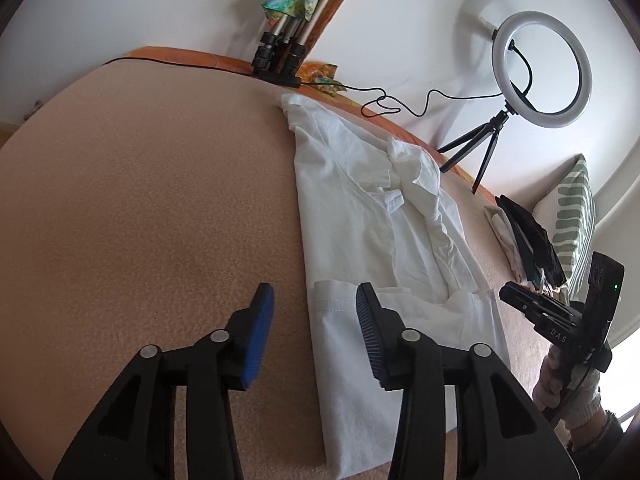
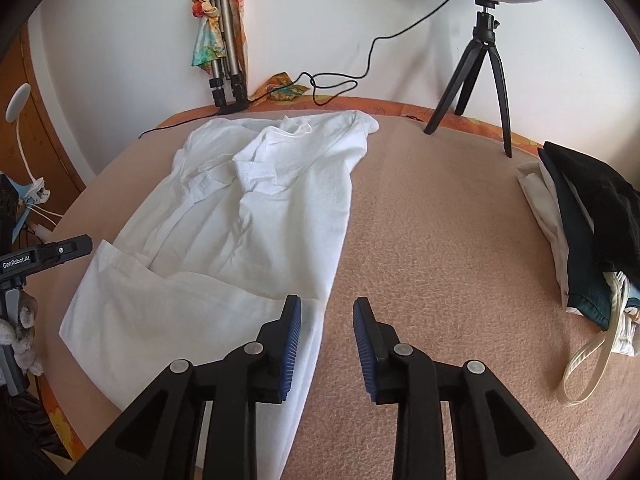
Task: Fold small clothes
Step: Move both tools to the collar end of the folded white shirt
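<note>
Fingers of both grippers are standing parted with nothing between the blue pads: the left gripper is hanging over the near left edge of the shirt, one pad over bare blanket and the other over the cloth, while the right gripper is hovering at the shirt's near right edge in the same way, its gap narrower than the left one's. Neither pair is pressing on fabric.

Spreading under everything, a peach-coloured blanket is covering the bed, with an orange patterned sheet showing along its far edge against the white wall. On the blanket the white t-shirt is lying lengthwise, partly folded: both long sides are turned inward, a sleeve is lying doubled over the chest, and the neckline is pointing toward the wall. Its hem is sitting just in front of the two grippers.

At the right edge of the bed, well apart from the shirt, a pile of folded clothes is resting, dark cloth on top of pale pieces, with a cream strap trailing from it. Beyond it, in the left wrist view, a green-striped pillow is leaning by the wall.

A ring light on a small black tripod is standing at the far right of the bed, its cable looping along the sheet. A folded metal tripod draped with a colourful scarf is leaning in the corner
</note>
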`<action>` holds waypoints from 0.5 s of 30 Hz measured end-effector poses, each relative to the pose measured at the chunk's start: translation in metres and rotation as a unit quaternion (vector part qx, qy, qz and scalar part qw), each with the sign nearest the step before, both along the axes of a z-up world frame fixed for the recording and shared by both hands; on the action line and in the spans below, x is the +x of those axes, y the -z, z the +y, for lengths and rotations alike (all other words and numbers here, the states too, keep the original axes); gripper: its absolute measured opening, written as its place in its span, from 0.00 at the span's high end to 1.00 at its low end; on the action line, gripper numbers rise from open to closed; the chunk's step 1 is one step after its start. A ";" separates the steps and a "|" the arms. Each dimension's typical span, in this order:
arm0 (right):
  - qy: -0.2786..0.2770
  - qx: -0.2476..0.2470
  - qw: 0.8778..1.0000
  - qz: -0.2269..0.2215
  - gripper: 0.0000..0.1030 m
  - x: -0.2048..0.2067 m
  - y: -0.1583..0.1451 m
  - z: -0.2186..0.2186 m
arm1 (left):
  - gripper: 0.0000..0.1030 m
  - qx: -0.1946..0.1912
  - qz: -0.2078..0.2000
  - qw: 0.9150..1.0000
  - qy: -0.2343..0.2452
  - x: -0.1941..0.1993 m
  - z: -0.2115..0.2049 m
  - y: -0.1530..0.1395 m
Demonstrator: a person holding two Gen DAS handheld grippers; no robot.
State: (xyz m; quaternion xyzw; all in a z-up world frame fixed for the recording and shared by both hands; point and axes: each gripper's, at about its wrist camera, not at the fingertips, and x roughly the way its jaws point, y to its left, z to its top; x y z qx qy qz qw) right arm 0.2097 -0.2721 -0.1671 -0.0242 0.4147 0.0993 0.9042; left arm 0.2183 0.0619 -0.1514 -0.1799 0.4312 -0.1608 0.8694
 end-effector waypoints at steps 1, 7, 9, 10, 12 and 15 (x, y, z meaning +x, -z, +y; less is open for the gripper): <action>-0.008 0.004 1.000 -0.007 0.72 -0.001 -0.003 0.003 | 0.59 -0.003 0.001 1.000 -0.002 0.000 0.000 -0.001; -0.091 0.022 0.996 -0.003 0.83 -0.010 -0.013 0.040 | 0.59 -0.014 -0.036 0.999 0.000 -0.005 0.000 -0.027; -0.111 0.013 0.994 0.003 0.83 -0.011 -0.010 0.051 | 0.59 -0.019 -0.034 0.999 -0.003 -0.003 0.003 -0.033; -0.113 0.011 0.993 0.006 0.83 -0.011 -0.009 0.054 | 0.59 -0.025 -0.038 0.999 -0.010 -0.003 0.007 -0.038; -0.109 0.024 0.994 0.013 0.83 -0.008 -0.009 0.052 | 0.59 -0.041 -0.051 0.998 -0.025 -0.004 0.018 -0.051; -0.092 0.041 0.995 0.009 0.82 -0.006 -0.018 0.042 | 0.58 -0.050 -0.066 0.996 -0.043 0.001 0.033 -0.068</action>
